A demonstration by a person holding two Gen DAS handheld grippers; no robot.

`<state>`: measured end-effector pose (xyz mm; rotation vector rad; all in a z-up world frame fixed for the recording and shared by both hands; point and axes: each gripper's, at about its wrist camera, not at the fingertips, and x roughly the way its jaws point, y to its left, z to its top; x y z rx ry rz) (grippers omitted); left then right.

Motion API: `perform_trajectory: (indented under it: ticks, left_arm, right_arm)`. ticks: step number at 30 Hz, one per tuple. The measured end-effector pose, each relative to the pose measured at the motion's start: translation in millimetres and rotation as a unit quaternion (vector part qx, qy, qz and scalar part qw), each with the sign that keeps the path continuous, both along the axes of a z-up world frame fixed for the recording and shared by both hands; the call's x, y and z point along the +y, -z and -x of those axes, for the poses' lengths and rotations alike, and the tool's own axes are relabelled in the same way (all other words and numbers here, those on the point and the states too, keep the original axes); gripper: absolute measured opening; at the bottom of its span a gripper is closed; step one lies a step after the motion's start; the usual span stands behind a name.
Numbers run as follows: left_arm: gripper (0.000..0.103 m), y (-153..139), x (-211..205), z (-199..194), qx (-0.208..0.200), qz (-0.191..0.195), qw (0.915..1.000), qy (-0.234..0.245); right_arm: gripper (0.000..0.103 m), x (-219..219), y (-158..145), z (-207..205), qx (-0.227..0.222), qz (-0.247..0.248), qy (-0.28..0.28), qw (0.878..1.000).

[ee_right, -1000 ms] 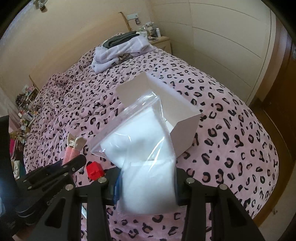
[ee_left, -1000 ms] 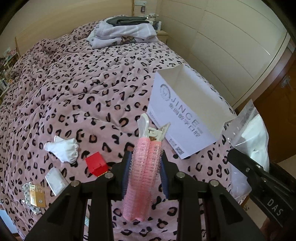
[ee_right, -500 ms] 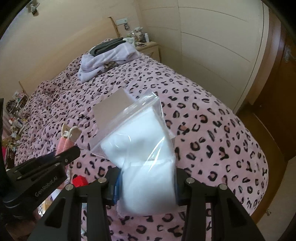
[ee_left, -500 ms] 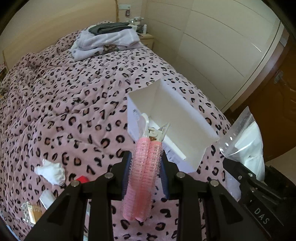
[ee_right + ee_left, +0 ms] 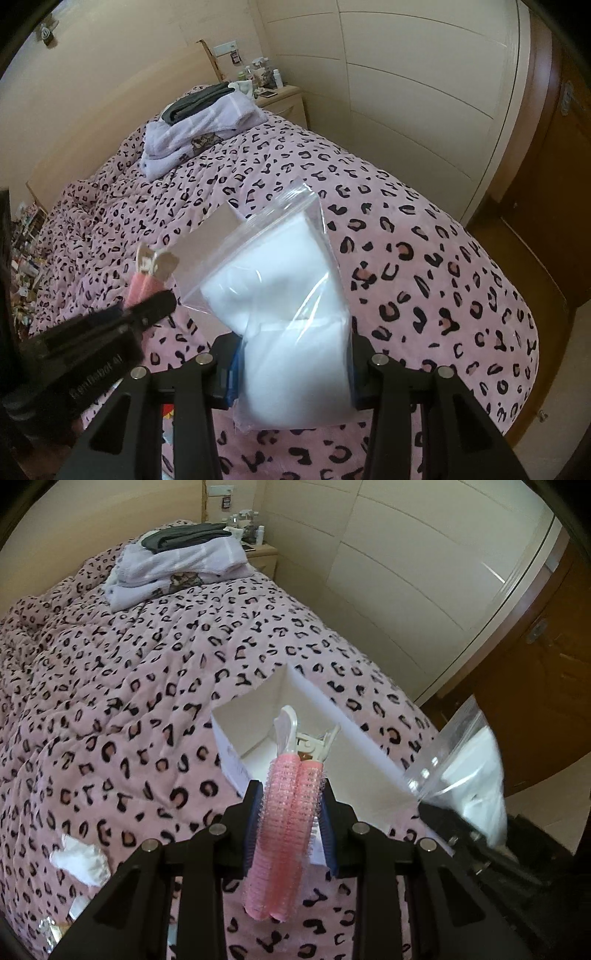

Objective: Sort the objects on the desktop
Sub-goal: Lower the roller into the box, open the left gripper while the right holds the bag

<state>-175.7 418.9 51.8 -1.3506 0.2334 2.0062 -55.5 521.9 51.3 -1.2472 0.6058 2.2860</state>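
My left gripper [image 5: 290,827] is shut on a pink hair-roller clip [image 5: 286,819] with a white clasp, held above the near edge of an open white box [image 5: 258,716] that lies on the leopard-print bedspread. My right gripper [image 5: 295,365] is shut on a clear zip bag of white pads [image 5: 288,295], held in the air just right of the box; the bag also shows in the left wrist view [image 5: 469,768]. The bag hides most of the box [image 5: 218,225] in the right wrist view. The left gripper [image 5: 147,306] shows there at the left.
A crumpled white tissue [image 5: 81,860] and small packets [image 5: 51,926] lie on the bed at lower left. A red item [image 5: 168,410] peeks out under my right gripper. Folded towels [image 5: 177,565] sit at the bed's far end. The bed edge and wardrobe doors [image 5: 406,572] are to the right.
Both grippers have moved forward and up toward the white box with their loads. The clip now hangs over the box opening. The tissue and red item have slid toward the lower left.
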Motion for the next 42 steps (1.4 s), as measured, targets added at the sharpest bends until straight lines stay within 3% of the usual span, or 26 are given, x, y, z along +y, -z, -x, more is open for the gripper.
perform_trajectory:
  ticks: [7, 14, 32, 42]
  left_arm:
    - [0.029, 0, 18, 32, -0.002, -0.009, 0.9998, 0.018]
    - [0.029, 18, 37, 51, -0.014, 0.006, 0.9993, 0.034]
    - [0.03, 49, 58, 64, -0.032, 0.008, 0.9977, 0.059]
    - [0.03, 56, 56, 65, -0.035, 0.016, 0.9976, 0.057]
  right_arm:
    - [0.043, -3, 12, 18, -0.017, -0.004, -0.012, 1.0]
    - [0.043, -7, 23, 38, -0.033, -0.013, -0.025, 0.999]
    - [0.043, -12, 55, 68, -0.04, 0.012, -0.045, 0.998]
    - [0.043, -11, 57, 68, -0.034, 0.016, -0.047, 0.998]
